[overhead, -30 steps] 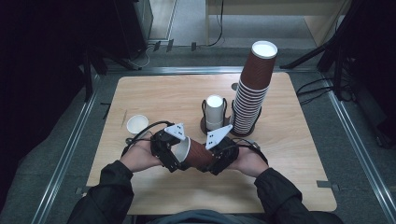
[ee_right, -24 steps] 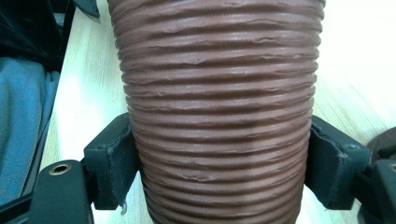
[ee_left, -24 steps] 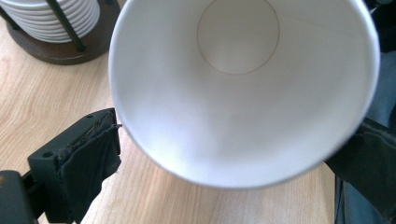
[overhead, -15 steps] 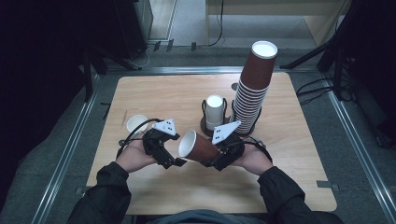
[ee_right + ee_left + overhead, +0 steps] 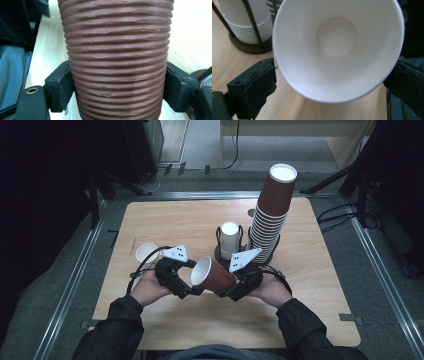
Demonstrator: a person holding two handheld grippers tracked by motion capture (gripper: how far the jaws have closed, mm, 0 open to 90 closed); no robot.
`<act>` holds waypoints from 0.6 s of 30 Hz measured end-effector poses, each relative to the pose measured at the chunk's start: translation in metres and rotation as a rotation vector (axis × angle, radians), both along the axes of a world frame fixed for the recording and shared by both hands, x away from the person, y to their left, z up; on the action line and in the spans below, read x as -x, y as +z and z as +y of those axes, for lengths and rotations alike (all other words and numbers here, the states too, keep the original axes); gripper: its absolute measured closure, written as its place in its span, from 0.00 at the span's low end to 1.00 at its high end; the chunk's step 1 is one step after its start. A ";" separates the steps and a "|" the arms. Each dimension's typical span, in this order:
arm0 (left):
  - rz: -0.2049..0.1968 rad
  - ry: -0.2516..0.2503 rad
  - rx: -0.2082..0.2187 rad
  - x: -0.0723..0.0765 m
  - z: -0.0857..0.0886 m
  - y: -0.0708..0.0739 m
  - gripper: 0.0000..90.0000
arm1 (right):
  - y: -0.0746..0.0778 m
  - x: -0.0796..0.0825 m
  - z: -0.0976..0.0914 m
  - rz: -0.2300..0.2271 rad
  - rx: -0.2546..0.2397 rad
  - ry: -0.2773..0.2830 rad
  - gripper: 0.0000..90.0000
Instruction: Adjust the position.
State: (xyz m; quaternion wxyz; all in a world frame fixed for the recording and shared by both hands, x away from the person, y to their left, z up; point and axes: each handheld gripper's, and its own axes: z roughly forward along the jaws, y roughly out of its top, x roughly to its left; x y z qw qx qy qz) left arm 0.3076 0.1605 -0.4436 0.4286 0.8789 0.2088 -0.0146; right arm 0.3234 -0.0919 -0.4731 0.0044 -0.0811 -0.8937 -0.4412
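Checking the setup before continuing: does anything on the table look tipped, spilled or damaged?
Nothing spilled or damaged. The tall brown cup stack leans a little. The right gripper holds a brown cup on its side, mouth toward the left gripper.

The cup [image 5: 117, 57] has a brown paper wall, ribbed in fine rings and matt, slightly rough where the ridges crease. Its inside [image 5: 337, 47] is smooth white paper with a faint sheen. The jaws are black plastic, faced with dull, frayed dark padding. The worktop [image 5: 175, 225] is pale wood with a light grain and a satin finish. The rack [image 5: 219, 236] looks like thin black metal wire on a dark base.
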 end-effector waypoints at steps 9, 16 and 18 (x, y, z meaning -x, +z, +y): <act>-0.002 0.027 0.039 -0.001 -0.010 -0.001 0.00 | -0.001 0.001 0.003 0.017 -0.034 0.000 0.24; 0.007 0.051 0.057 -0.002 -0.016 -0.002 0.00 | -0.003 0.002 0.007 0.033 -0.043 0.008 0.24; -0.014 0.062 0.035 0.000 -0.017 -0.001 0.00 | -0.003 0.002 0.008 0.032 -0.044 0.010 0.24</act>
